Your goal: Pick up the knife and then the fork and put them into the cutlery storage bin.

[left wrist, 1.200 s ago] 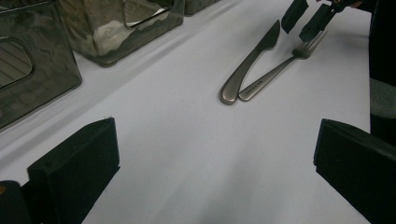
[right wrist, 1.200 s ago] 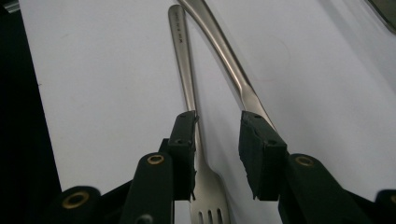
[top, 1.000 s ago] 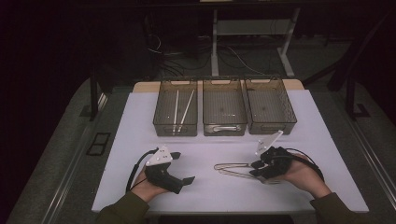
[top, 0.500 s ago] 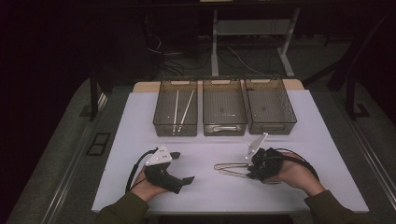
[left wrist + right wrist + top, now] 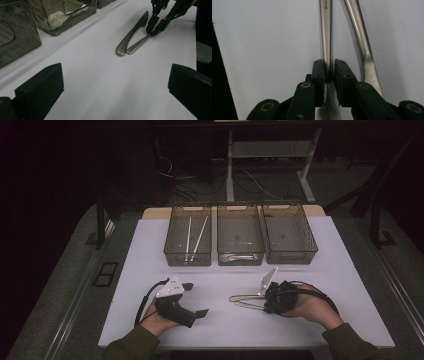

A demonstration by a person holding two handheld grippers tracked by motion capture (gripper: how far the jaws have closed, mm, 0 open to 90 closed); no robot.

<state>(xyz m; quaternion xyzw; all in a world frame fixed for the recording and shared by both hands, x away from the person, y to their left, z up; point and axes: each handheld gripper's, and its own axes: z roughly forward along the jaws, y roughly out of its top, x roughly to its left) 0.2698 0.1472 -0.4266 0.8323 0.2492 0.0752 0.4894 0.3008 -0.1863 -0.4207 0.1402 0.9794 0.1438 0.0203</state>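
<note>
Two steel pieces of cutlery lie side by side on the white table (image 5: 150,265): a knife (image 5: 132,33) and a second utensil (image 5: 137,45) with a stamped handle. My right gripper (image 5: 266,304) is low over them at the right. In the right gripper view its jaws have just been closing around the stamped handle (image 5: 326,30), and a thin dark gap remains at the right pad (image 5: 339,75). The knife (image 5: 359,37) lies just outside that pad. My left gripper (image 5: 196,299) rests at the left with its black pads (image 5: 40,92) wide apart and nothing between them.
Three clear bins stand in a row at the back. The left bin (image 5: 170,237) holds pale sticks (image 5: 196,236), the middle bin (image 5: 239,227) has a metal piece (image 5: 237,256) at its front, and the right bin (image 5: 289,235) is behind my right hand. Dark floor surrounds the table.
My right gripper has slid left and a little down onto the cutlery, and its jaws have narrowed around the stamped handle. The left gripper has not moved.
</note>
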